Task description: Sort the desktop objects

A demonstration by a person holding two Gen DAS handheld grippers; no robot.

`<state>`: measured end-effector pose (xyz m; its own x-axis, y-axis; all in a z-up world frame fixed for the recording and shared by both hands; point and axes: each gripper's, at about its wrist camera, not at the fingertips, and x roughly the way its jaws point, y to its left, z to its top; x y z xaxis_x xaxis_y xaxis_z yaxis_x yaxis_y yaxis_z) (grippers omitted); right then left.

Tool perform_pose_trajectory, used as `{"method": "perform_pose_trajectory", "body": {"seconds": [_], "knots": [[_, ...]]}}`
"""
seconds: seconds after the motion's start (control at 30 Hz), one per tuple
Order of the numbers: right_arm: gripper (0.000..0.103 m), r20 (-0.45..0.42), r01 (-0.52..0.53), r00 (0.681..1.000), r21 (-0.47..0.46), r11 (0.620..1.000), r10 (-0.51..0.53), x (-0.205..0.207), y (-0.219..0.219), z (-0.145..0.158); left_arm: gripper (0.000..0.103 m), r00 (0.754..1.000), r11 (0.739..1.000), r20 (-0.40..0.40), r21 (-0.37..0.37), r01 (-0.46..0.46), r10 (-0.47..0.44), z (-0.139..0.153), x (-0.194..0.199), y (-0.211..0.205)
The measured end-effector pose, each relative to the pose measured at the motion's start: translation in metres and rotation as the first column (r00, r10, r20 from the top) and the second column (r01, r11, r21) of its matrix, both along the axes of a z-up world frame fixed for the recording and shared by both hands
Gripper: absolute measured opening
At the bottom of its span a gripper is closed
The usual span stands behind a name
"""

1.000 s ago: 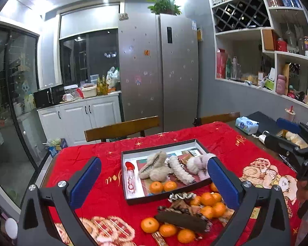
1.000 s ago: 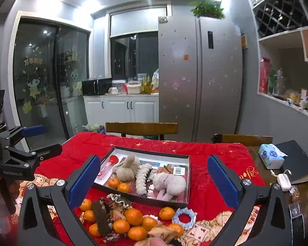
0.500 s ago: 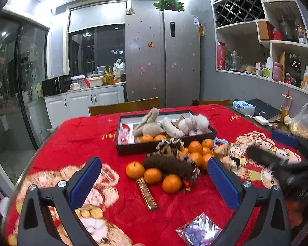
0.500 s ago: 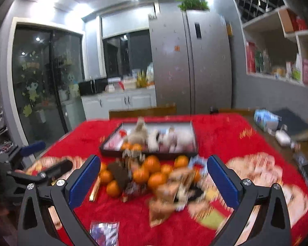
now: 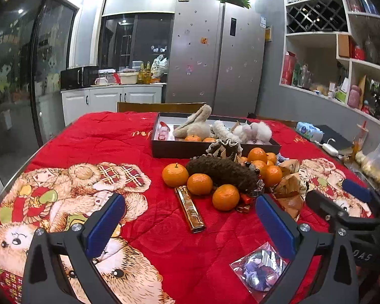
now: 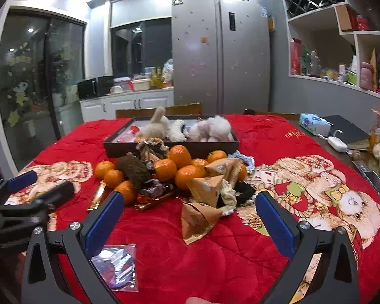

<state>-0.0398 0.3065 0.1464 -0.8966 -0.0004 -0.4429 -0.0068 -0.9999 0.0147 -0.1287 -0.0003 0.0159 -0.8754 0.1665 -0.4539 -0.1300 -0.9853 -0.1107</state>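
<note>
Both grippers have pulled back and dropped low since a second ago, so the pile that sat right under them now lies farther off across the red bear-print tablecloth [image 5: 109, 139].

From the left wrist view, the left gripper [image 5: 190, 224] hangs above the near cloth with its blue-padded jaws spread wide and nothing between them. Just beyond its gap lies a slim gold metallic bar [image 5: 190, 209], and behind that a heap of orange mandarins [image 5: 199, 184] around a dark brown fuzzy hair clip [image 5: 221, 171]. The dark shallow cardboard tray [image 5: 179, 149] sits at the far side, already holding plush pieces and a few mandarins. A clear plastic sachet [image 5: 259, 268] lies near right.

From the right wrist view, the right gripper [image 6: 190, 224] is likewise wide apart and empty, low over the near cloth. Ahead of it are tan triangular paper packets [image 6: 206, 190] in front of the mandarins, and a crocheted light-blue ring [image 6: 244, 159] lies to the right of the heap.

Sorting looks only partly done: most loose items remain outside the tray. This reads as the approach before a fresh pick. The next move calls for choosing one item, probably the gold bar or a packet, advancing until the jaws straddle it, then closing.
</note>
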Motion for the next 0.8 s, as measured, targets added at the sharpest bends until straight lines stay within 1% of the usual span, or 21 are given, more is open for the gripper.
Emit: {"method": "perform_pose_trajectory", "body": {"seconds": [0.17, 0.37, 0.8], "knots": [[0.103, 0.042, 0.001, 0.999, 0.03, 1.0, -0.002, -0.0081, -0.0053, -0.0043, 0.103, 0.999, 1.0, 0.042, 0.008, -0.012, 0.012, -0.004, -0.0076, -0.0018], [0.103, 0.033, -0.013, 0.999, 0.042, 0.999, 0.012, -0.0056, -0.0089, -0.0029, 0.103, 0.999, 1.0, 0.049, 0.003, -0.014, 0.013, -0.005, -0.0081, -0.0012], [0.103, 0.018, -0.026, 1.0, 0.034, 0.999, 0.026, -0.0017, -0.009, 0.0002, 0.103, 0.999, 1.0, 0.043, -0.001, -0.008, 0.008, -0.0041, -0.0078, 0.0006]]}}
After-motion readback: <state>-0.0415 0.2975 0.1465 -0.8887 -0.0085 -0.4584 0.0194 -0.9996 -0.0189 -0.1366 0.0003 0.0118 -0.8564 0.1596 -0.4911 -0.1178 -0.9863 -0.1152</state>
